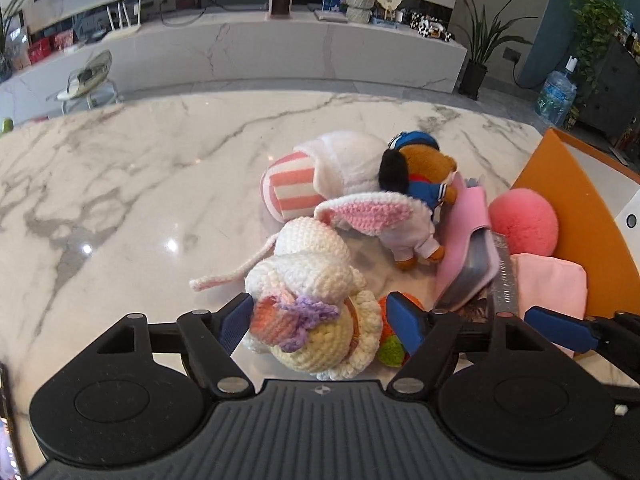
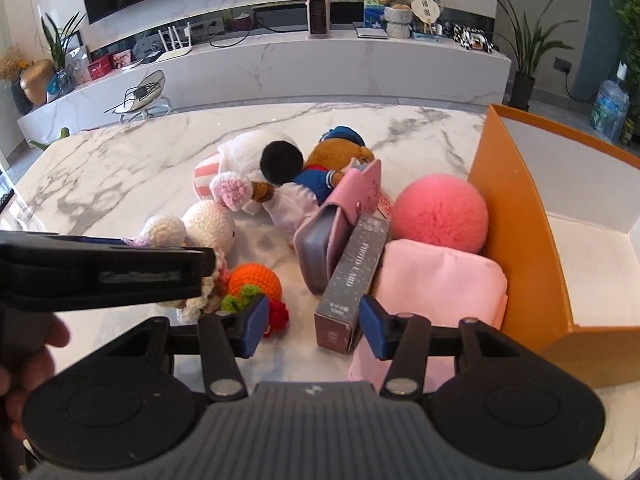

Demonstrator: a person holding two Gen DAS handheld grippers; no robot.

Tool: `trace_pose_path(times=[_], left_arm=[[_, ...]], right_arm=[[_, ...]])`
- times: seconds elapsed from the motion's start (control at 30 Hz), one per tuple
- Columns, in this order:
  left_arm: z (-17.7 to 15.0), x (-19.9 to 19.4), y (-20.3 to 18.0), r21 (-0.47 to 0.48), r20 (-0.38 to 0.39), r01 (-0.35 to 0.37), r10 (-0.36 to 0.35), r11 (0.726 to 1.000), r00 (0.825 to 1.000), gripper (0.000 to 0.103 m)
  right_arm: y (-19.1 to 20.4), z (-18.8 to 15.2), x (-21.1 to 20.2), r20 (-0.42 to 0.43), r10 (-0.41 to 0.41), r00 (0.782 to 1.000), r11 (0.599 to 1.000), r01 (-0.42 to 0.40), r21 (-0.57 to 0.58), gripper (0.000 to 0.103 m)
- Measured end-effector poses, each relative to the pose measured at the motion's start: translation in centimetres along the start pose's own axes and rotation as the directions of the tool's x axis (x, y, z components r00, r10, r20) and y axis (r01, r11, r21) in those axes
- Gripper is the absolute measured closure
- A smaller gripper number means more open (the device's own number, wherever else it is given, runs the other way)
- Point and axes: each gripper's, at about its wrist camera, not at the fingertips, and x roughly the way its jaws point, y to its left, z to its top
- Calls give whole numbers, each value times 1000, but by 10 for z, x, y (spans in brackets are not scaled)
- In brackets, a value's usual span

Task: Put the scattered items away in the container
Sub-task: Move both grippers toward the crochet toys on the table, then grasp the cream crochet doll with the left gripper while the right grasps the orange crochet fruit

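A pile of toys lies on the marble table (image 1: 120, 168). My left gripper (image 1: 318, 326) is open, with its jaws on either side of the crocheted white bunny (image 1: 308, 280), which also shows in the right wrist view (image 2: 208, 228). My right gripper (image 2: 314, 326) is open around the near end of the grey photo card box (image 2: 352, 280). Beside it lie a pink pouch (image 2: 436, 280), a pink pompom ball (image 2: 440, 212), a pink wallet (image 2: 332, 232) and a crocheted orange carrot (image 2: 254, 280). The orange box (image 2: 516, 216) stands at right, with nothing seen inside.
A brown bear in a blue sailor suit (image 1: 424, 176) and a white plush with pink stripes (image 1: 304, 184) lie behind the bunny. The left gripper body (image 2: 104, 272) crosses the left of the right wrist view. A marble TV bench (image 1: 280, 48) and plants stand beyond the table.
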Motion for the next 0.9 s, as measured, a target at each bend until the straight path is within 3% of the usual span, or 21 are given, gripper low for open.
trace_pose_path(times=[0.1, 0.17, 0.23, 0.47, 0.6, 0.73, 0.9], left_arm=[[0, 5, 4, 4, 0, 1, -1, 1000, 1000, 21], [0, 2, 7, 7, 15, 8, -8, 1000, 1000, 29], [2, -2, 10, 15, 22, 3, -3, 1000, 1000, 44], [0, -10, 27, 27, 0, -8, 8, 1000, 1000, 51], [-1, -14, 42, 9, -6, -10, 10, 1000, 1000, 48], [-4, -7, 49, -9, -12, 5, -5, 1000, 1000, 26], [-7, 4, 50, -22, -4, 21, -21, 1000, 1000, 16]], right_arm=[[6, 0, -2, 20, -6, 1000, 999, 7, -37, 49], [10, 1, -4, 38, -1, 999, 998, 3, -58, 49], [14, 2, -4, 48, 13, 999, 997, -9, -74, 49], [38, 7, 4, 46, 73, 996, 989, -66, -132, 49], [52, 7, 19, 19, 88, 996, 983, -83, -164, 49], [57, 5, 37, -3, 51, 999, 982, -51, -180, 49], [55, 0, 55, -18, -13, 1000, 979, 9, -204, 48]])
